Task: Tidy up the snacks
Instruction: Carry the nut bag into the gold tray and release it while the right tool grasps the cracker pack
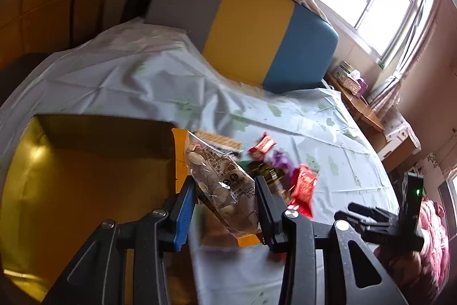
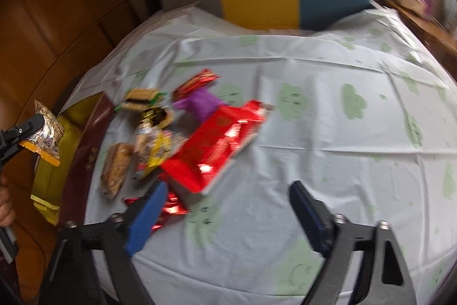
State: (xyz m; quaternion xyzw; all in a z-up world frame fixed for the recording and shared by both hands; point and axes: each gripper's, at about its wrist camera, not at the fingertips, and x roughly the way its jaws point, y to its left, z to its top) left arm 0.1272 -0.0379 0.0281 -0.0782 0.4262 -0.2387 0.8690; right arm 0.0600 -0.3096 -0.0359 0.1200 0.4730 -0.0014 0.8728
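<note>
The cloth [image 2: 314, 110] is pale blue-white with green cloud prints. The headboard [image 1: 242, 28] has grey, yellow and teal bands. The box [image 1: 71, 176] is gold inside. One bag [image 1: 220, 185] is clear with orange ends; a packet [image 2: 217, 142] is shiny red, another [image 2: 202, 102] purple.

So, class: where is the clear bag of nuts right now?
The clear bag of nuts is clamped in the left gripper, held beside the gold box.
</note>
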